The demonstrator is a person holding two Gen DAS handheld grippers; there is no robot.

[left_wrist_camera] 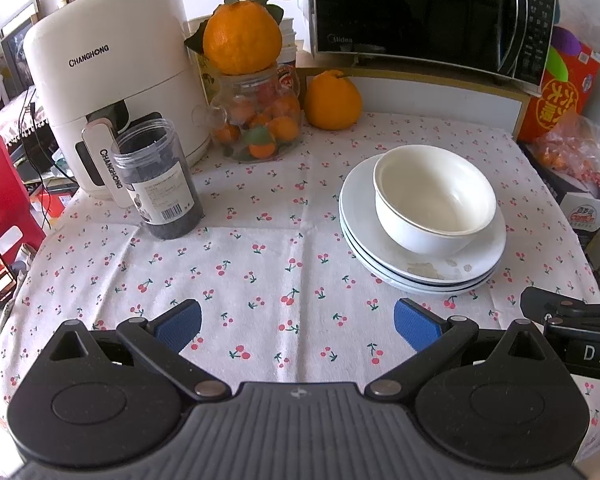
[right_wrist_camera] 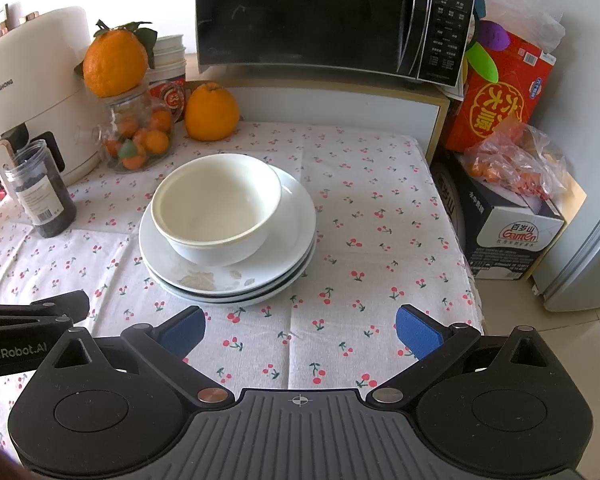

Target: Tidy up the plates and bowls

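- The left tool (left_wrist_camera: 298,330) hangs over the bare cherry-print cloth (left_wrist_camera: 260,264) of the table, its blue pads spread wide and holding nothing.
- The right tool (right_wrist_camera: 298,330) is likewise spread wide and empty, just short of the crockery; its neighbour's black arm shows at the left edge of its view.
- A white bowl (right_wrist_camera: 216,208) sits on a stack of plates (right_wrist_camera: 288,256) in the middle of the table, set toward the stack's back-left, not centred. It seems to be two bowls nested (a second rim line shows just inside the first).
- The plates look like three, edges nearly flush, the top one marked with a faint pattern or stain near its front.
- Handling, as a judgement: glazed ceramic is stiff, slick, breakable and fairly heavy as a stack. The bowl's rim offers the surest pinch, one pad inside and one outside the wall; the plates are best taken by the rim's overhang, one at a time.
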